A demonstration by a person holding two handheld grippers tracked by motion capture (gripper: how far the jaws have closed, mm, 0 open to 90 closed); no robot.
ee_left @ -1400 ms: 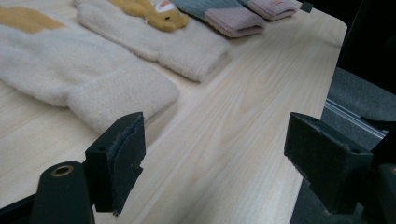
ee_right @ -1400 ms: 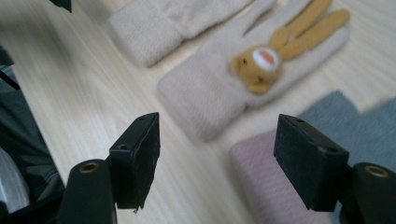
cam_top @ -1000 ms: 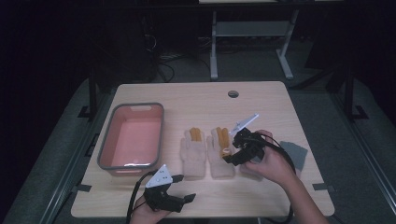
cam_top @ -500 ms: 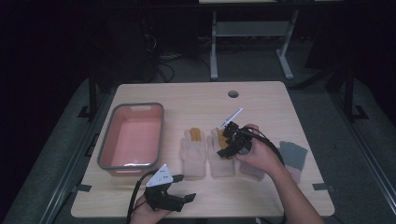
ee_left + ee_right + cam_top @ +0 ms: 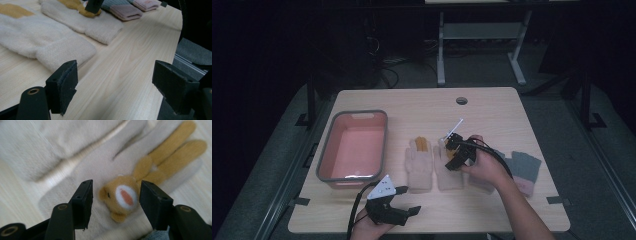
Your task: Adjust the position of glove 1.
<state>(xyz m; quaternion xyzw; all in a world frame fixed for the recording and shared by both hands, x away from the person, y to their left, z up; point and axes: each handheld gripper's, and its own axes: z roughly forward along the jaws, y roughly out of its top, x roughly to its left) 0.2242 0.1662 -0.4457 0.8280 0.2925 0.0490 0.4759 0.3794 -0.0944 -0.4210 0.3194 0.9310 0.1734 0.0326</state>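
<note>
Two cream mittens lie side by side mid-table, the left mitten (image 5: 419, 167) and the right mitten (image 5: 451, 177), each with a tan plush bunny sewn on. My right gripper (image 5: 453, 159) hangs low over the right mitten. In the right gripper view its jaws (image 5: 116, 184) straddle the bunny's head (image 5: 122, 197); they have just been closing, and a gap still shows beside the left pad (image 5: 85, 202). My left gripper (image 5: 408, 200) rests open near the table's front edge, empty (image 5: 116, 67), facing the mitten cuffs (image 5: 57, 47).
A pink tub (image 5: 352, 114) with a grey rim stands at the left. A grey and pink pair of gloves (image 5: 524, 167) lies right of my right hand. The table has a cable hole (image 5: 461, 100) at the back. Dark floor and a desk frame lie beyond.
My right gripper has moved left and down from beside the mittens to just over the right mitten's bunny. The left gripper has stayed put.
</note>
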